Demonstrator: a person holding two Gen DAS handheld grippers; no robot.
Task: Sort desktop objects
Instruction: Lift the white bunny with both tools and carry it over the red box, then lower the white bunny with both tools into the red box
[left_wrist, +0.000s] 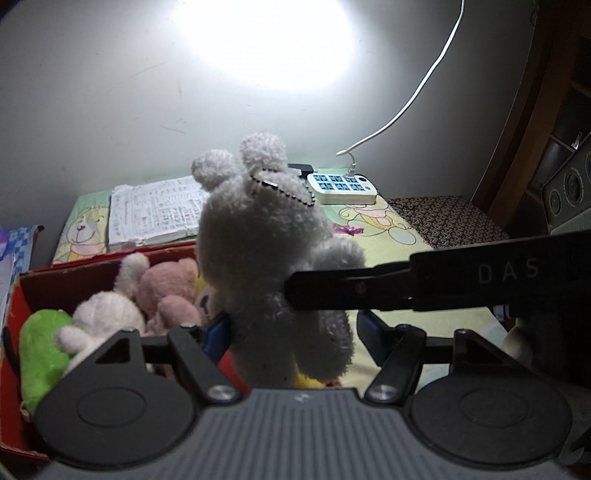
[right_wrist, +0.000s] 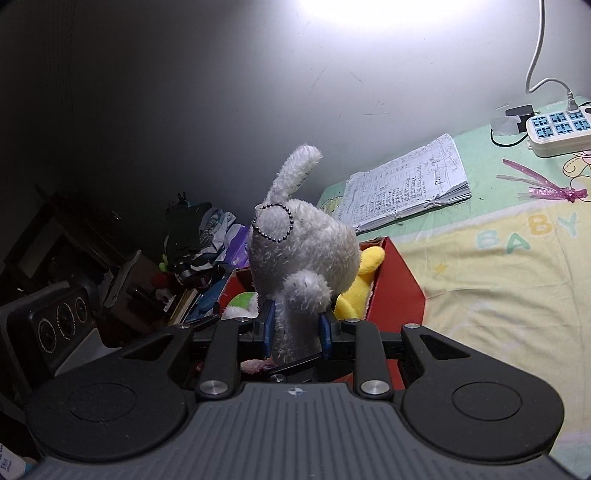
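Both grippers clamp one grey plush (right_wrist: 303, 254): the right gripper (right_wrist: 295, 332) pinches its narrow lower body, the left gripper (left_wrist: 291, 328) presses it from both sides. The plush hangs above a red box (left_wrist: 22, 295) of soft toys (left_wrist: 110, 310) on a bed (right_wrist: 498, 277), near papers (right_wrist: 406, 184) and a power strip (left_wrist: 341, 188).

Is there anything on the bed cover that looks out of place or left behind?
Yes. A pink ribbon scrap lies loose on the bed cover, in front of the power strip, like stray litter. The notebook behind the red box has curled, worn page corners. Nothing looks spilled.
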